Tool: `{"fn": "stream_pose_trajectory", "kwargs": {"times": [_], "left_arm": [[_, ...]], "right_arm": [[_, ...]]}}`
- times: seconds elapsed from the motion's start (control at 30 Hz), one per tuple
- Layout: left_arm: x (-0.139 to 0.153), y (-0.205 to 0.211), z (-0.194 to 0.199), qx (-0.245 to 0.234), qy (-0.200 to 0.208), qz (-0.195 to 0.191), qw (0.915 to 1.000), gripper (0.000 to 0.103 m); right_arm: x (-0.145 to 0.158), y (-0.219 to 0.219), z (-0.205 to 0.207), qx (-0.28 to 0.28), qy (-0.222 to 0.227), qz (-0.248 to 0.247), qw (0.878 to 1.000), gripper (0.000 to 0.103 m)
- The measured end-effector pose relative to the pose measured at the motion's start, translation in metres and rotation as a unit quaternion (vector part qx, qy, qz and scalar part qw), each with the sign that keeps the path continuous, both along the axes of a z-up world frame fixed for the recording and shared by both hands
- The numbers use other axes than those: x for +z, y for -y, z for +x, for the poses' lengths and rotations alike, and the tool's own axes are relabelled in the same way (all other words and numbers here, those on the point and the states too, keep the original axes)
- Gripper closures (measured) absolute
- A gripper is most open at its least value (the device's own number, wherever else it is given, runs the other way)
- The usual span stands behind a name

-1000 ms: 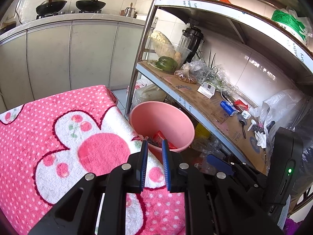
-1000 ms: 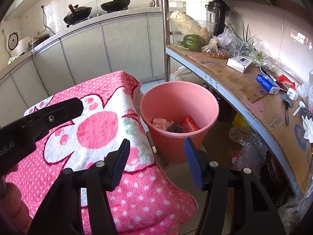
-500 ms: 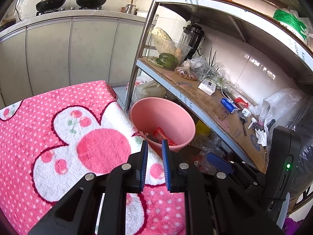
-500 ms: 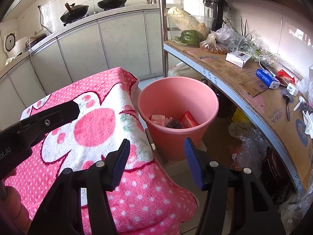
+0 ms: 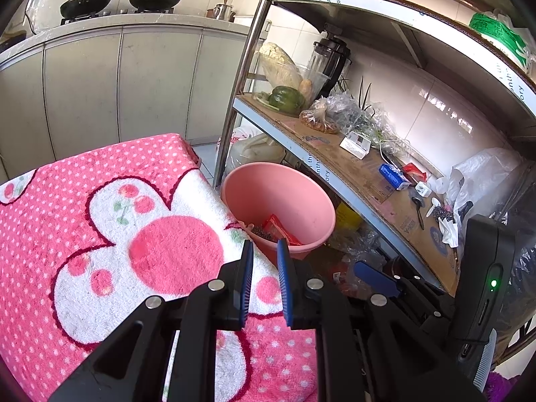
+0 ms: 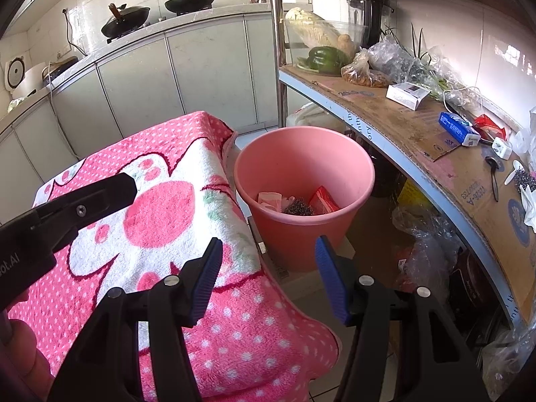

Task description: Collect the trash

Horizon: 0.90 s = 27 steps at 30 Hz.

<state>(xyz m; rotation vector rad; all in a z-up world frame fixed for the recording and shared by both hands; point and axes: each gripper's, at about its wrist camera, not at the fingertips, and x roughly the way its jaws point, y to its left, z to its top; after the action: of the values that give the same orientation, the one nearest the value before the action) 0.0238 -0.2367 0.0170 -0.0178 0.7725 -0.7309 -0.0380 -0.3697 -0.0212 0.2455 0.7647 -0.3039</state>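
Note:
A pink bucket (image 6: 303,248) stands on the floor between the towel-covered table and the metal shelf. In it lie a red wrapper (image 6: 323,201), a dark wiry wad (image 6: 298,207) and a pale pink scrap (image 6: 269,199). My right gripper (image 6: 268,274) hovers open and empty in front of the bucket, above the table's corner. My left gripper (image 5: 264,271) hangs over the pink dotted towel (image 5: 100,234), near the bucket (image 5: 284,194). Its jaws stand a narrow gap apart with nothing between them. The left gripper's black finger (image 6: 100,194) shows at the left of the right wrist view.
A metal shelf (image 6: 385,140) lined with cardboard runs along the right and carries vegetables, a blender, small boxes and plastic bags. More bags (image 6: 425,251) lie under it beside the bucket. Grey cabinets (image 5: 100,93) with two woks on top line the back.

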Motion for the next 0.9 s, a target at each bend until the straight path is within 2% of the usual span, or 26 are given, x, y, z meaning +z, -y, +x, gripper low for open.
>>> {"fn": "stream_pose_trajectory", "kwargs": {"times": [0.9], "left_arm": [[-0.0017,0.0005,-0.0026,-0.005,0.002,0.001,1.0000,0.089]], "right_arm": [[-0.0008,0.0012,-0.0030,-0.003,0.000,0.004,1.000,0.045]]}}
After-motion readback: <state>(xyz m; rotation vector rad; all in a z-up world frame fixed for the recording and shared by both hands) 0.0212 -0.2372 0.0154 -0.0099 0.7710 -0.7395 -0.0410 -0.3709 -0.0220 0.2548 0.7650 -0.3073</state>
